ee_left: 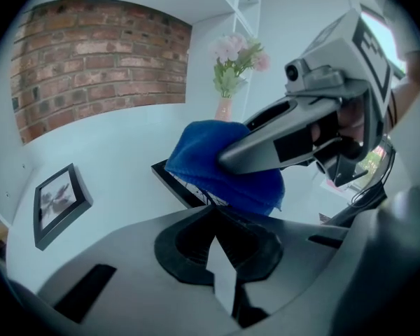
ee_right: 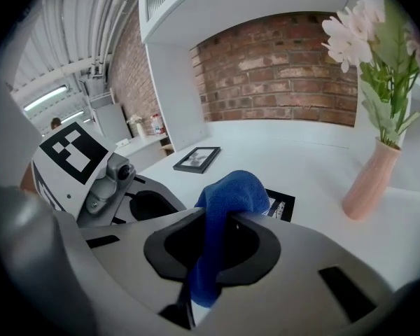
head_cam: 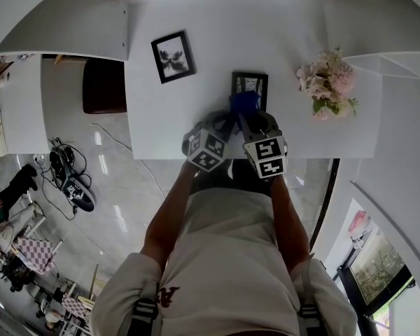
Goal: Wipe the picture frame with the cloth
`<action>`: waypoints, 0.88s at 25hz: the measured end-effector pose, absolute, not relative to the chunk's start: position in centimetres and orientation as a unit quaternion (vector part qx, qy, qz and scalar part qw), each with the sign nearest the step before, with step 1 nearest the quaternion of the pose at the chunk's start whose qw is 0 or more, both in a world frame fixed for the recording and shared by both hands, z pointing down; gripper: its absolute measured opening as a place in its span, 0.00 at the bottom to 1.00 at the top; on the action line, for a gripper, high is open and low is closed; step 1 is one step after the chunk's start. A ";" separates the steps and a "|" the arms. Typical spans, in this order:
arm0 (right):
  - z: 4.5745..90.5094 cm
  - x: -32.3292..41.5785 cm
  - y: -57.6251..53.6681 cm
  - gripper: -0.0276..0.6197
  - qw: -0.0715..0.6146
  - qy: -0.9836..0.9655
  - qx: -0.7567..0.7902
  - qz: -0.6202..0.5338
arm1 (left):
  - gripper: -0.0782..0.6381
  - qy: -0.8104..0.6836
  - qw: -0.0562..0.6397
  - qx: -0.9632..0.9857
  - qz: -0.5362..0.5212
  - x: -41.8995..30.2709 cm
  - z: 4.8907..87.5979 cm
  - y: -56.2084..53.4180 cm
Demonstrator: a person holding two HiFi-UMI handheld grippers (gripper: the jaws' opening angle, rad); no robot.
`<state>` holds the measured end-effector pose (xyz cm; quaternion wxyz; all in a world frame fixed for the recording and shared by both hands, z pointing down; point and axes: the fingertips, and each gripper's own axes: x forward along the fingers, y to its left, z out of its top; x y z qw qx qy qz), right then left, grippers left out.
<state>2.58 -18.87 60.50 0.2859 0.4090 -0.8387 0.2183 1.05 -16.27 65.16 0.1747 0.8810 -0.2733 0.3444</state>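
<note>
**Wiping at an early stage**

Head view, upper centre: the picture frame [head_cam: 250, 80] lies on the white table [head_cam: 161, 117], with the blue cloth [head_cam: 244, 102] bunched at its near edge. The right tongs [ee_right: 220, 214] clamp the cloth; the left tongs [ee_left: 213, 212] are closed and empty, just beside the frame. Most of the frame looks unwiped.

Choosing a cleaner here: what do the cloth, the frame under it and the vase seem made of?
The cloth is blue with a fuzzy nap and drapes limply, so it is likely microfibre. The frame is black and matte; wood or plastic, I cannot tell. The vase is pale pink, smooth and matte, probably ceramic.
</note>
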 end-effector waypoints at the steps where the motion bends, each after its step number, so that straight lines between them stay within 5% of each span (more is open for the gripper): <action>1: 60.9 2.4 -18.8 0.09 0.290 -0.838 0.406 0.221 | 0.11 -0.273 0.175 0.881 0.346 1.0 65.3 -16.3; 22: 64.5 1.8 -19.2 0.09 0.317 -0.834 0.387 0.232 | 0.11 -0.284 0.184 0.875 0.346 0.9 65.5 -16.4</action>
